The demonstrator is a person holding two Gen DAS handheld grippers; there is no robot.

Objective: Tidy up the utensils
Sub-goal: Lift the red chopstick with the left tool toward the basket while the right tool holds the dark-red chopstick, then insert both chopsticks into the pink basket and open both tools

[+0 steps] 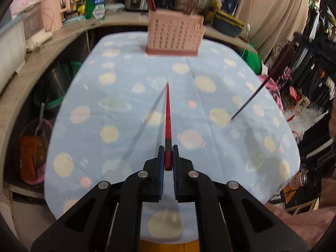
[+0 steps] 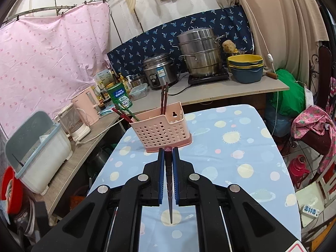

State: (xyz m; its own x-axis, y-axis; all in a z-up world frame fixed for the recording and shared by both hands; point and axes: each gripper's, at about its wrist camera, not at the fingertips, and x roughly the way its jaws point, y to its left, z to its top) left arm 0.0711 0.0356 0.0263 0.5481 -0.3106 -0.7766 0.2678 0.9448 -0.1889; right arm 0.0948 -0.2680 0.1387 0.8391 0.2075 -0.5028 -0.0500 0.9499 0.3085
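While the left hand-held gripper (image 1: pixel 168 157) sits low centre in its own view, it's pinching a red chopstick (image 1: pixel 168 121) by the thick end, blue pads tight on both sides, with the tip pointing up the frame toward the pink utensil basket (image 1: pixel 175 34). That chopstick looks lifted off the blue planet-print cloth on the desk (image 1: pixel 117 113), going by the shadow beside it. Over at right in the same view, a dark chopstick (image 1: pixel 260 88) slants down to the cloth. The right wrist view has the right hand-held gripper (image 2: pixel 168 159) clamped on that dark chopstick (image 2: pixel 169 176), narrow tip pointing back toward the camera. The basket (image 2: pixel 161 130) sits just beyond its fingertips, with more chopsticks (image 2: pixel 164 98) standing in it.
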